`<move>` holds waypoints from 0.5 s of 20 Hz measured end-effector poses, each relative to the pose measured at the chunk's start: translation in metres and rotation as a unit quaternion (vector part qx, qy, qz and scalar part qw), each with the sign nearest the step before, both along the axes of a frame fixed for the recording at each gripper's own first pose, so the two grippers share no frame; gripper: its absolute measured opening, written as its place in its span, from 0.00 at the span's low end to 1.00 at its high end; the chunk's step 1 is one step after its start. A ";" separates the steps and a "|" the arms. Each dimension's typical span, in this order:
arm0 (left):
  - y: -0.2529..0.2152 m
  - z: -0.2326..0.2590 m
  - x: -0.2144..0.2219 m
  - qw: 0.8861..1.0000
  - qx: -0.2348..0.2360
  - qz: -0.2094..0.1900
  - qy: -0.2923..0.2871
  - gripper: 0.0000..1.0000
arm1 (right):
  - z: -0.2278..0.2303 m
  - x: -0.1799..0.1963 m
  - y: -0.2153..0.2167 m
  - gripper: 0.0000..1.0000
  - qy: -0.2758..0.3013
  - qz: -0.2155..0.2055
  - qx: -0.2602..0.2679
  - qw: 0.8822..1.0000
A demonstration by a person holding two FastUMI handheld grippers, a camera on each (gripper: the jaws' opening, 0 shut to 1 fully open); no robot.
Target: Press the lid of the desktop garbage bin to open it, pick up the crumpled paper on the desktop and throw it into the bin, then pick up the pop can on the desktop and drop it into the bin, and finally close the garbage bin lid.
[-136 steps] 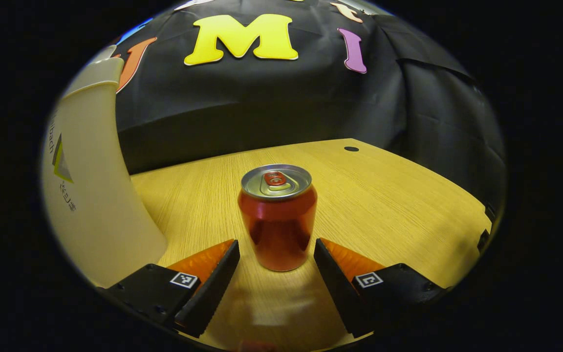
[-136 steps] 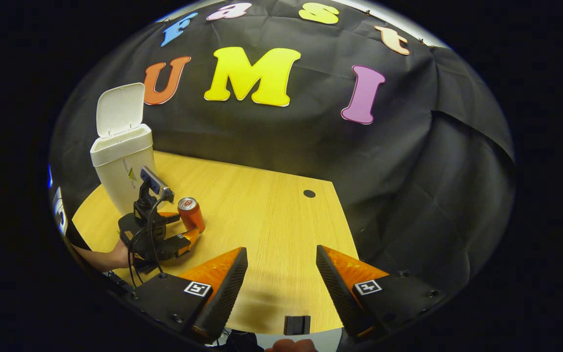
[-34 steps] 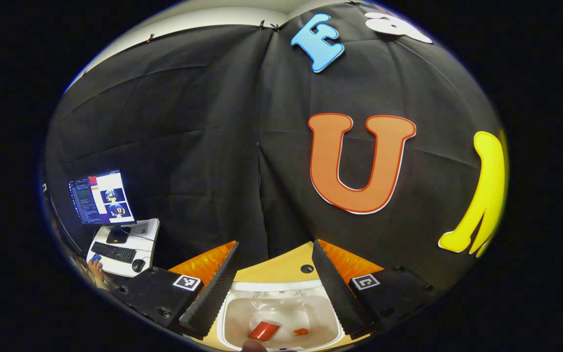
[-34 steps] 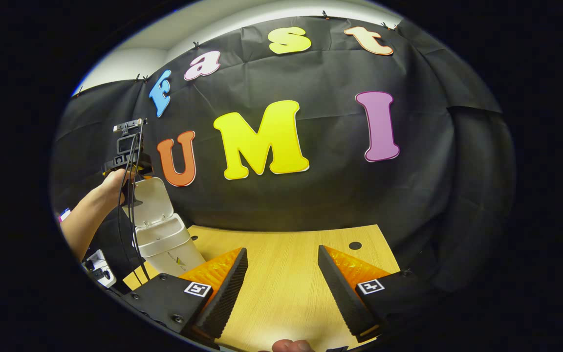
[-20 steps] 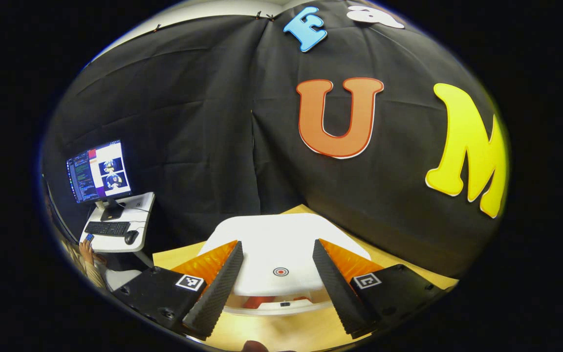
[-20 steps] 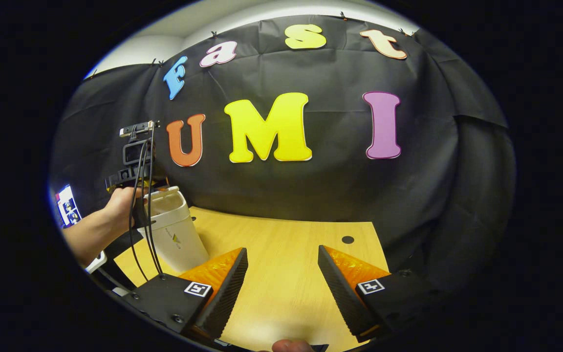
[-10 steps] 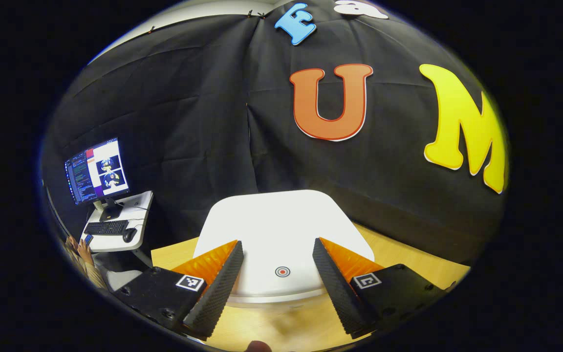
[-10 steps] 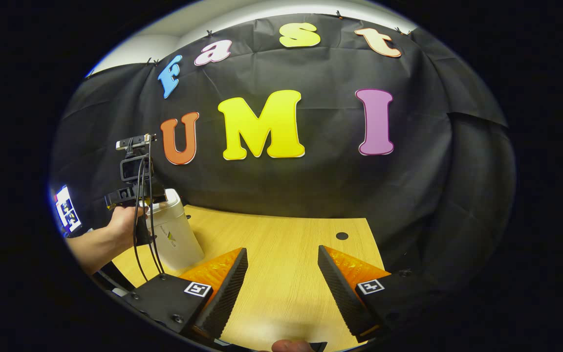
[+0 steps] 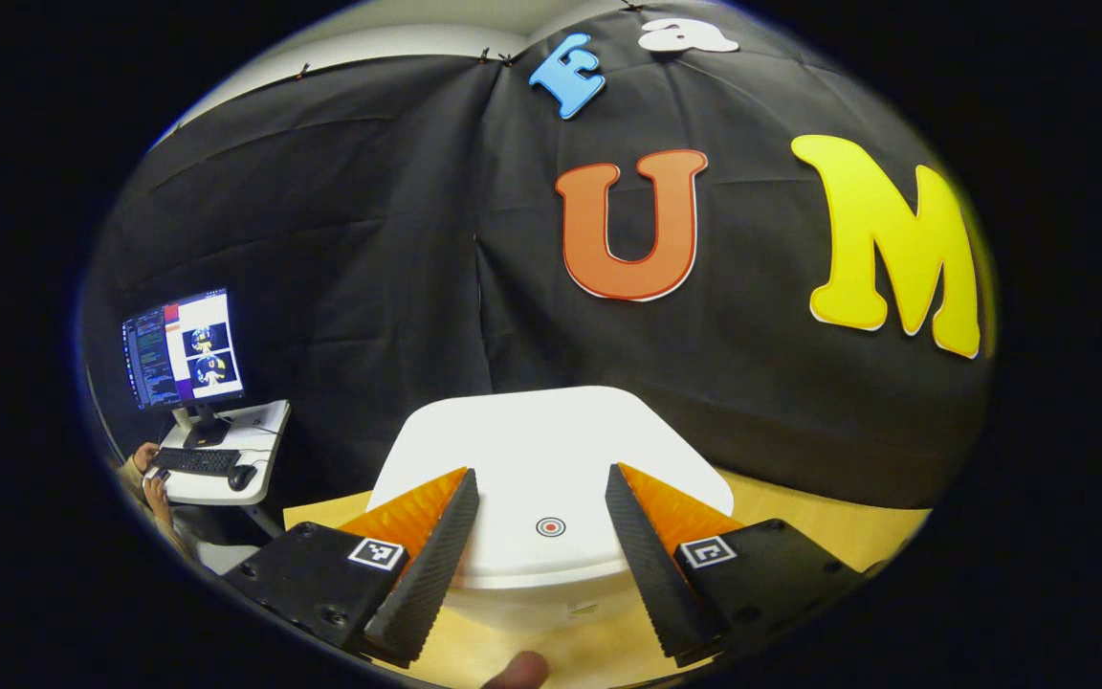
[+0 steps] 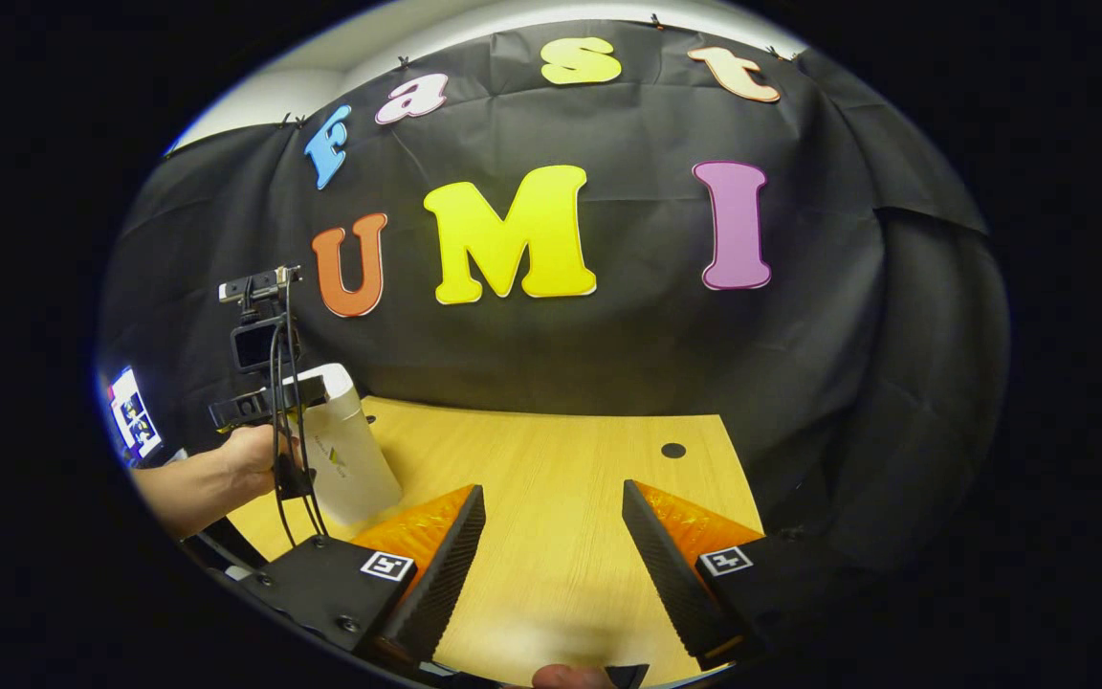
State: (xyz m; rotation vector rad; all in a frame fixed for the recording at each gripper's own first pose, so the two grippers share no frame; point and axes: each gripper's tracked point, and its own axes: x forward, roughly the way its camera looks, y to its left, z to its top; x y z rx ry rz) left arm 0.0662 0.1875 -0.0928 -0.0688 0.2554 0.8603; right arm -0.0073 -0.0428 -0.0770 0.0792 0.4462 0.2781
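Table (image 10: 551,459): light wood top, dark round hole (image 10: 672,450) nr far right corner
On it: white bin (image 10: 345,459), lid shut, at left end, upright

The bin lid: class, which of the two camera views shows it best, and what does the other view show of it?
The left gripper view: the bin lid lies shut, close and central, with its small round mark between the left gripper's spread fingers. The right gripper view shows it far off and small, partly behind the left gripper and the hand holding it.
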 end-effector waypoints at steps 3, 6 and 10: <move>-0.002 0.026 0.003 0.999 0.022 -0.016 -0.029 0.87 | 0.002 0.003 -0.006 0.93 -0.006 -0.014 -0.002 1.000; -0.017 0.068 0.014 0.994 0.061 -0.070 -0.056 0.87 | 0.012 0.008 -0.007 0.92 -0.023 -0.023 -0.006 0.999; -0.060 0.112 0.020 0.976 0.093 -0.177 -0.090 0.87 | 0.031 0.019 -0.004 0.92 -0.065 -0.044 -0.008 0.997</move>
